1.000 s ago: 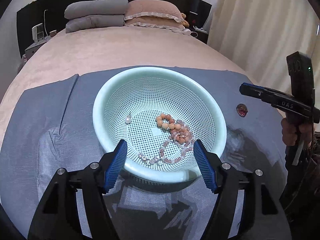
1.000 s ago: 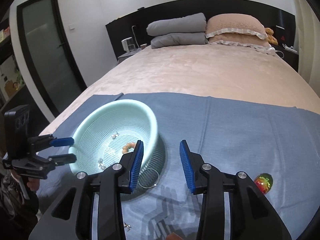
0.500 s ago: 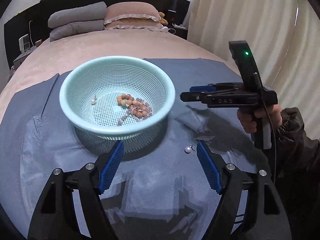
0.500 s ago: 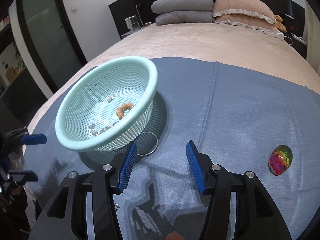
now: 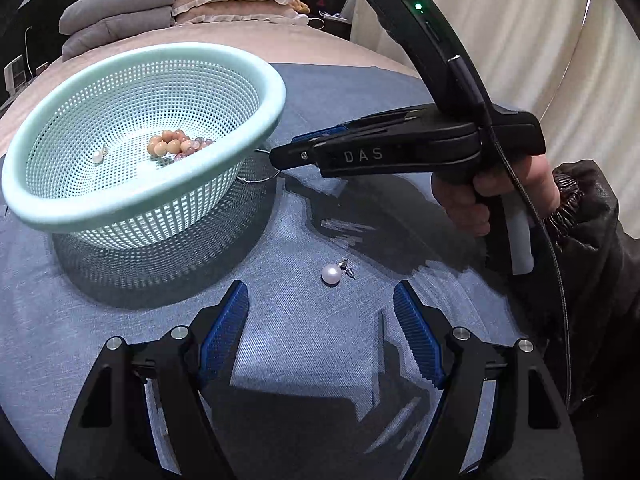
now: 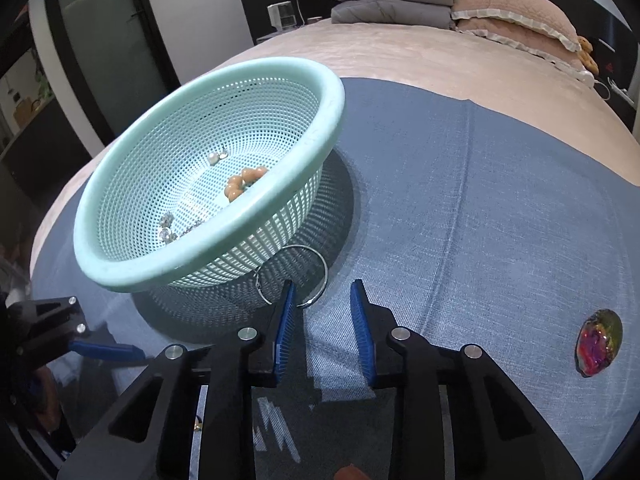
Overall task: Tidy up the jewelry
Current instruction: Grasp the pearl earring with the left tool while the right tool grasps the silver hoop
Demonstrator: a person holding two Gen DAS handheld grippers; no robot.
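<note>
Covering the near part of a beige bed (image 6: 400, 56), a blue-grey cloth (image 6: 480, 208) carries the jewelry being sorted. A mint-green mesh basket (image 5: 224, 60) sits on the cloth, holding a peach bead bracelet (image 5: 166, 146), a paler bead strand, partly hidden by the rim, and a pearl earring (image 5: 98, 156). The left gripper (image 5: 320, 320) hangs over the cloth with its blue pads spread wide and nothing between them; a second pearl earring (image 5: 331, 274) lies on the fabric just ahead of it. The right gripper (image 6: 324, 312), held in a hand (image 5: 500, 196) with a dark sleeve, points at the basket's base, its jaws having just been narrowing. A thin silver bangle (image 6: 320, 264) leans against the basket wall there, its lower edge between the fingertips; whether the pads press it cannot be told. An iridescent brooch (image 6: 598, 342) lies well apart to the right.
</note>
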